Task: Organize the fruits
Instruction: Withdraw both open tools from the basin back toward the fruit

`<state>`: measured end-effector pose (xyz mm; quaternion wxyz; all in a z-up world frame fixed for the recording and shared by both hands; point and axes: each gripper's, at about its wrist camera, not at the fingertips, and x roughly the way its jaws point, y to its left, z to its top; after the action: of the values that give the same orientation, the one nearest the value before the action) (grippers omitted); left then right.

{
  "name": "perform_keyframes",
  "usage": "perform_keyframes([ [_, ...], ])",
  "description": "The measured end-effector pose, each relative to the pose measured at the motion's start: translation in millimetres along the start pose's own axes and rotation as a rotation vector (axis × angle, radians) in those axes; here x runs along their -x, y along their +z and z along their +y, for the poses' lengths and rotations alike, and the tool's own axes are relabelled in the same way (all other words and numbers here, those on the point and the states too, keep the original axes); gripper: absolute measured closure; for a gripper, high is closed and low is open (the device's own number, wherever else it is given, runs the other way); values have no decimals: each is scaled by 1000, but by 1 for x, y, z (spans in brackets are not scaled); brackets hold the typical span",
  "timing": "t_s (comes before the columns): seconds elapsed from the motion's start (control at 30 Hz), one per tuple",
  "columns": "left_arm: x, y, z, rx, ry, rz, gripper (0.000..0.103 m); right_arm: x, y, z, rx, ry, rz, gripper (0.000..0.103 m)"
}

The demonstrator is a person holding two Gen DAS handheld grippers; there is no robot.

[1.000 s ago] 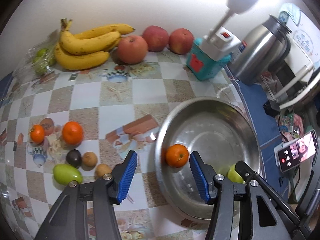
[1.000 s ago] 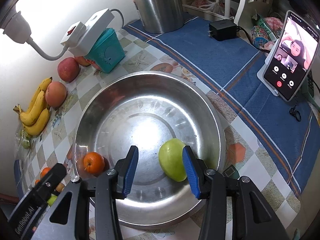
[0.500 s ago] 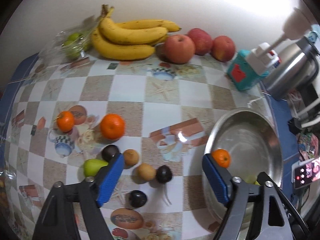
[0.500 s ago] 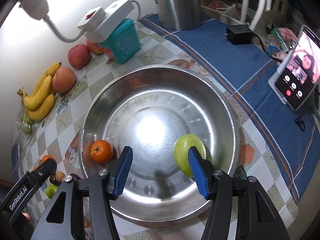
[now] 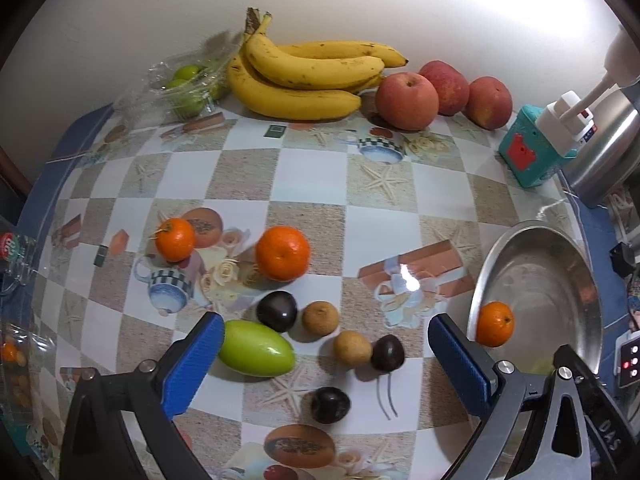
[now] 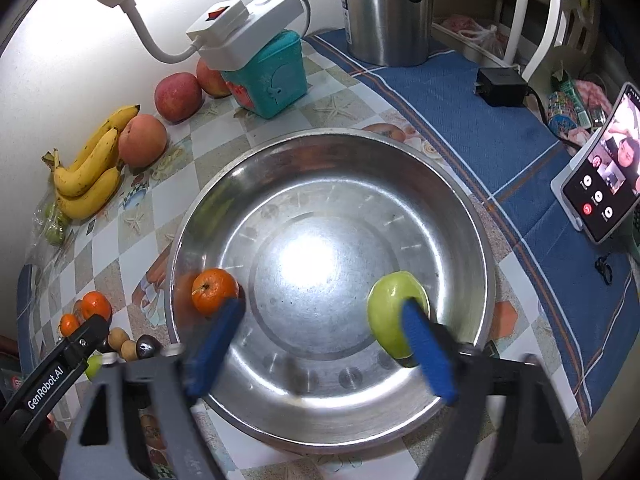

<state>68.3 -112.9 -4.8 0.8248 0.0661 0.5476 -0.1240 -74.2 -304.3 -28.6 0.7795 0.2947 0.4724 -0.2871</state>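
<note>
Right wrist alone shows phone beside bowl.

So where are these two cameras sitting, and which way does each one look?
Left wrist view: sits on the left gripper, looking steeply down at loose fruit on the checked tablecloth; its blue-padded jaws are opening, nothing between them.
Right wrist view: sits on the right gripper, looking down into the round steel bowl; its jaws are opening, clear of the green apple.
Shared: bowl, yellow bananas.

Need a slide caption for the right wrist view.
Right gripper opening above steel bowl holding a green apple and a tangerine.
</note>
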Motion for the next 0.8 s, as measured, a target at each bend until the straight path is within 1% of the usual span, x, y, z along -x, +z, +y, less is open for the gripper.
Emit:
perform_keyframes([
  [0.17,6,-2,8,-4,24,-24,0,3,-1,3,10,17,-34,11],
  [0.3,12,-3,14,-24,45,-44,0,5,-3,9,39,24,-55,8],
  [0.4,16,-4,20,-22,46,-54,0,5,-4,11,38,54,-63,8],
  [0.63,25,-6,36,-31,79,-82,0,4,-8,23,71,67,-68,8],
  [0.8,31,-7,53,-9,75,-90,0,9,-11,32,77,97,-86,8],
])
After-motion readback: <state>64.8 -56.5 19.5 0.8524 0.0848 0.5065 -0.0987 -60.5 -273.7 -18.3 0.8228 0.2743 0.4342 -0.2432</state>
